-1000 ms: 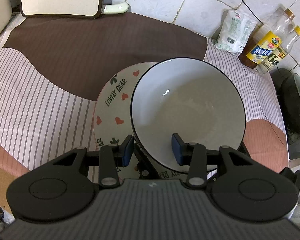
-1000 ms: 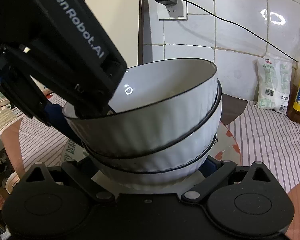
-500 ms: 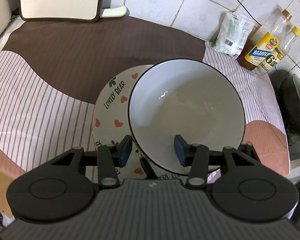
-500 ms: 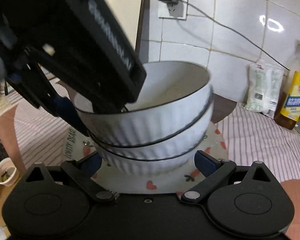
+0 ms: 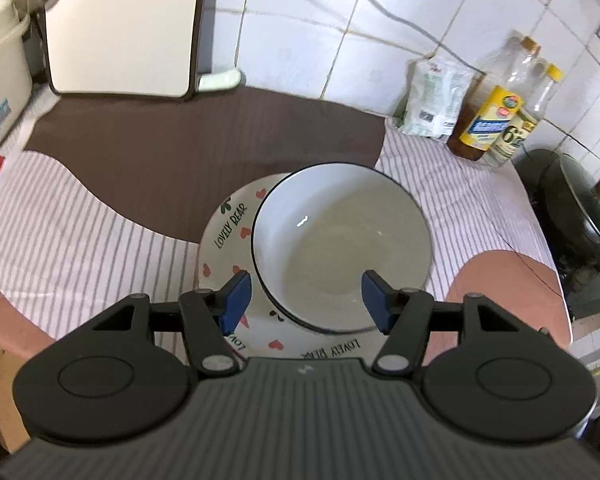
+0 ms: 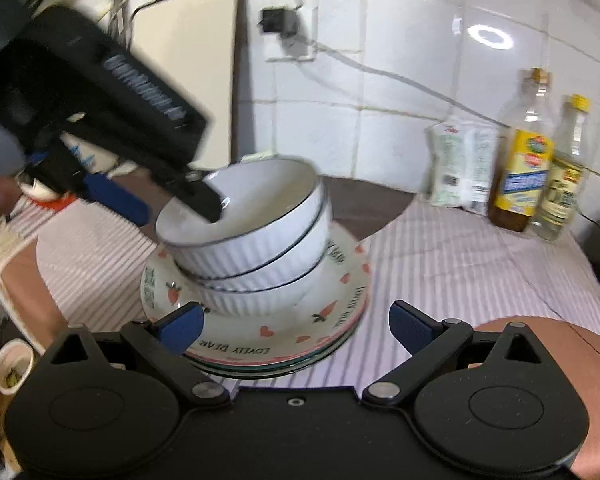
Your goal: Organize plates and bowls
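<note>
The left gripper [image 5: 306, 300] has just been opening; its fingers [image 5: 236, 300] stand wide astride the top bowl's [image 5: 340, 248] near rim, pressing nothing. Two nested bowls sit on stacked plates [image 6: 260, 340] mid-worktop [image 5: 100, 240], with bare cloth to the left. The right gripper [image 6: 296, 324] is spread and empty, just short of the plates' edge. Bottles [image 6: 524, 168] line the right wall, blurred.

bowls [image 6: 252, 240] stacked on plates [image 6: 324, 320], bottles [image 6: 520, 168] behind
</note>
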Demonstrator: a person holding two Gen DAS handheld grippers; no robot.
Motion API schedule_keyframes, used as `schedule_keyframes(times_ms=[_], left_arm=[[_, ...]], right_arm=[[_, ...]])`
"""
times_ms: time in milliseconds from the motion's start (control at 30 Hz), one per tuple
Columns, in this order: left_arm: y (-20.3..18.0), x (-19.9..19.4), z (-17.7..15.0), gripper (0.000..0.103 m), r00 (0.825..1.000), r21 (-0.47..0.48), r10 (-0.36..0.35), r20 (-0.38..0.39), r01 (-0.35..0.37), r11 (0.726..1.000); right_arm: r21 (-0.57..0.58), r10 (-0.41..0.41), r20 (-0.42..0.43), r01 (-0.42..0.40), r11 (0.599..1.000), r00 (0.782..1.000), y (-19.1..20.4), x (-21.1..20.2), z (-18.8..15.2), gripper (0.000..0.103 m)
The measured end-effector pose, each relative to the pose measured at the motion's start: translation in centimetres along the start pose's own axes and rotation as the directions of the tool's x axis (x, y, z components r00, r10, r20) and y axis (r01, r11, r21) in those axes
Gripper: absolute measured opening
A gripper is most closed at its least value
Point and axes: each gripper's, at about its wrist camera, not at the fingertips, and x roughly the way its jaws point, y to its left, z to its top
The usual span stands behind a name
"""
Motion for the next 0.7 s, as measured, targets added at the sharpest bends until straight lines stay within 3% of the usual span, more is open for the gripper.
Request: schedule_keyframes(times_ms=[200, 367, 500, 567, 700], left_arm=[[-0.8, -5.0, -0.9, 0.065, 0.999, 0.045, 0.006, 0.049, -0.008, 0.999], [-1.4, -8.4, -2.1, 0.069, 0.996, 0.057, 0.002, 0.087, -0.007, 0.998], [-2.0, -10.4, -3.4, 0.075, 0.993, 0.075, 0.021, 0.118, -0.03, 0.997], [-2.2, -11.3, -4.0, 0.084, 0.991, 0.077, 0.034, 0.132, -0.044, 0.996], [-2.4, -12.7, -4.9, 0.09, 0.985, 0.076, 0.074, 0.157, -0.086, 0.993]], right_arm=[[0.087, -0.038, 0.111, 0.028, 0.996, 0.993, -1.9, -4.6, 0.9, 0.099], [0.104, -0.025, 0.123, 0.012, 0.994, 0.992, -3.0, -7.5, 2.1, 0.099], [0.11, -0.078, 0.053, 0.072, 0.991, 0.996, -3.5, -9.1, 3.1, 0.1], [0.124, -0.095, 0.023, 0.091, 0.988, 0.995, -3.9, -9.7, 3.3, 0.102], [0.141, -0.16, -0.061, 0.167, 0.976, 0.985, -4.3, -11.2, 4.0, 0.103]])
